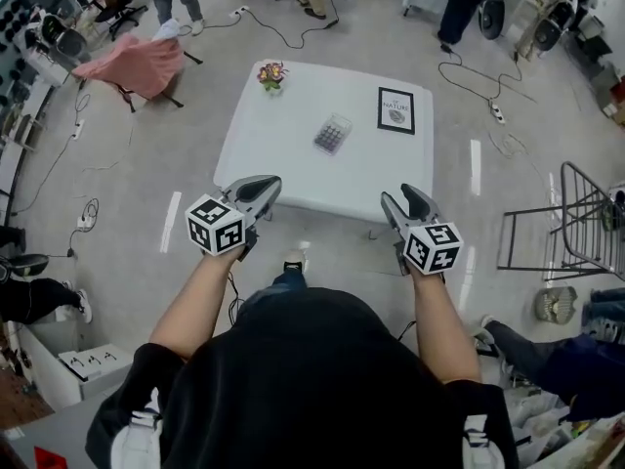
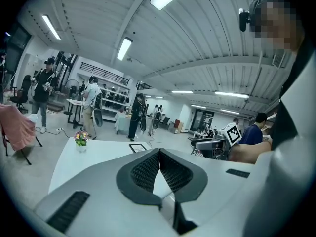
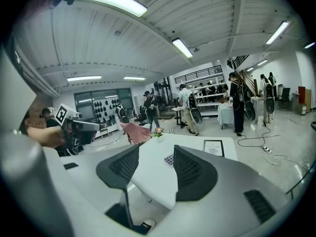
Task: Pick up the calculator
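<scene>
The calculator [image 1: 332, 134] is a small grey keypad lying flat near the middle of the white table [image 1: 283, 149]. Both grippers hover short of the table's near edge, apart from the calculator. My left gripper [image 1: 267, 187] is at the near left corner; in the left gripper view its jaws [image 2: 159, 154] meet at the tips with nothing between them. My right gripper [image 1: 401, 196] is near the right corner, its jaws [image 3: 156, 154] standing wide apart and empty. In the right gripper view the calculator [image 3: 169, 159] peeks out beside the right jaw, partly hidden.
On the table also stand a small flower pot [image 1: 271, 75] at the far left corner and a black-framed picture [image 1: 395, 109] at the far right. A pink-draped chair [image 1: 137, 64], a metal rack [image 1: 576, 225], floor cables and several people surround the table.
</scene>
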